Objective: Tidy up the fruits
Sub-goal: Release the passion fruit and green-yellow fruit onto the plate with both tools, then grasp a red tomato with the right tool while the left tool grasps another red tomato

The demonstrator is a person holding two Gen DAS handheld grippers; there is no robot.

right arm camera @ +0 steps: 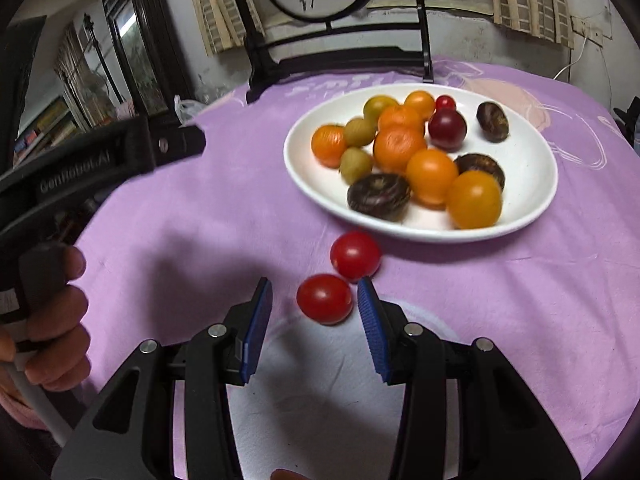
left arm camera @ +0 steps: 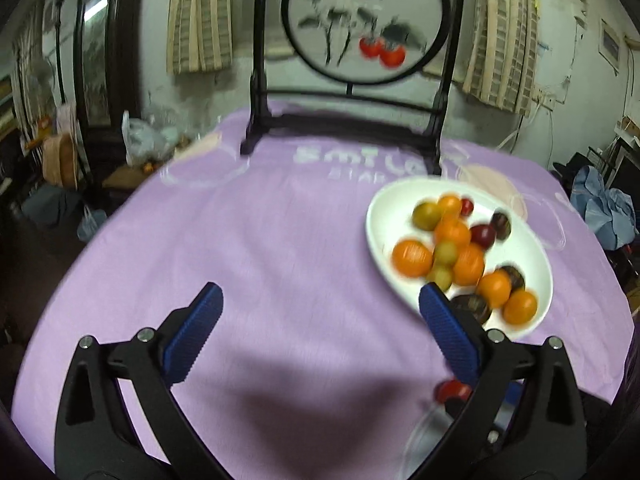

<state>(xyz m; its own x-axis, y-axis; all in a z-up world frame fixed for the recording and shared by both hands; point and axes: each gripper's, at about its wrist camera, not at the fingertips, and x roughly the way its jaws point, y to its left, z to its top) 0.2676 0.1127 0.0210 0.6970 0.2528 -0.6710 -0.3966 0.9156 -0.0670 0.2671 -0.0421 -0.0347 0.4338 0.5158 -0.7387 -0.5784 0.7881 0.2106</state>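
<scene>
Purple tablecloth [left arm camera: 280, 240] — white plate [right arm camera: 532, 152], painted screen [left arm camera: 364, 16]

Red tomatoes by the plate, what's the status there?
Right tool open, nearer tomato between fingers. Left tool open, empty. Second tomato close behind; plate beyond.

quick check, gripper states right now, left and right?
Left gripper: open, holding nothing, above the purple tablecloth.
Right gripper: open, nothing gripped; a small round red tomato sits between its blue fingertips.
</scene>
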